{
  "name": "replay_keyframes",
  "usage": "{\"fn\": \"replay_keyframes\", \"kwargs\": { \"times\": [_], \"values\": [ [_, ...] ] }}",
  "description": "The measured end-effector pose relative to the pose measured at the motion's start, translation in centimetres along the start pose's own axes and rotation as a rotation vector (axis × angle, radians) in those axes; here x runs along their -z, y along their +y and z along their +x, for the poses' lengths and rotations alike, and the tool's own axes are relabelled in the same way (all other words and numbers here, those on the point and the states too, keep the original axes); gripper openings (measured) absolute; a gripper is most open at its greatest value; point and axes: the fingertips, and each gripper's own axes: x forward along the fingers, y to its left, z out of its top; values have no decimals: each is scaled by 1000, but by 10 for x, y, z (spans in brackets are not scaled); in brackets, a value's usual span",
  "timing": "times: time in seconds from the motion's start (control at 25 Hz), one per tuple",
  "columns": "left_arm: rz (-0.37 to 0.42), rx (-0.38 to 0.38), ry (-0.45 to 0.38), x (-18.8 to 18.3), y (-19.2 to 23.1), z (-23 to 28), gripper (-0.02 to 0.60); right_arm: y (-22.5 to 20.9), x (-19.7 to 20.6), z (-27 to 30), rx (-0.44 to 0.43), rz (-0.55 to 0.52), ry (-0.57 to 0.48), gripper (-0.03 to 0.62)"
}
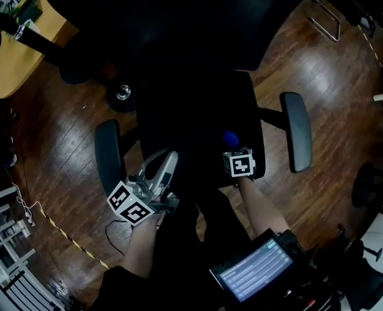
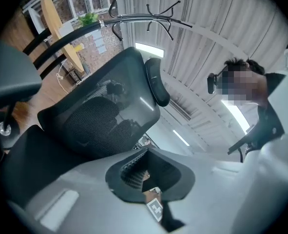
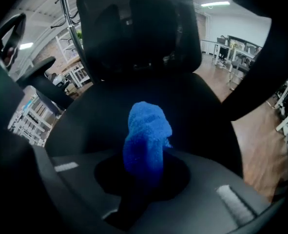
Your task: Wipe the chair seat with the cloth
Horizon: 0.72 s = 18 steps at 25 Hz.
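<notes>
**While clamped on the cloth: right tongs over the seat**

Gripping a bunched blue cloth (image 3: 146, 130) with the right tongs (image 1: 232, 148), closed tight on its lower end, so that the free end sticks out past the tips. Hovering with it over the front right part of the black chair seat (image 1: 191, 109), between the two armrests; cannot tell whether touching the fabric. Facing the dark backrest (image 3: 134, 28) straight ahead.

Holding the left tongs (image 1: 167, 161) at the seat's front left corner, just beside the left armrest (image 1: 107, 154), tilted upward toward the mesh back, headrest (image 2: 157, 82) and ceiling. Pressed together, with nothing between them. Standing on a wooden floor (image 1: 61, 141), well apart from the curved worktop (image 1: 16, 50) at upper left.
</notes>
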Motion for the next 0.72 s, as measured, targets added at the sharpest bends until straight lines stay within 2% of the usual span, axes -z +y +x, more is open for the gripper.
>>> {"fn": "replay_keyframes", "kwargs": {
  "times": [0.12,0.2,0.44,0.72],
  "values": [
    [-1,29,26,8,-6,16,-8,-40,9,-16,43,29,-6,44],
    [-3,42,40,13,-9,25,-8,-51,7,-25,56,36,-29,44],
    [-24,47,56,17,-2,28,-8,-52,6,-21,79,41,-44,44],
    [-33,4,22,16,8,9,-8,-47,-2,-21,112,15,-37,44]
  ]
}}
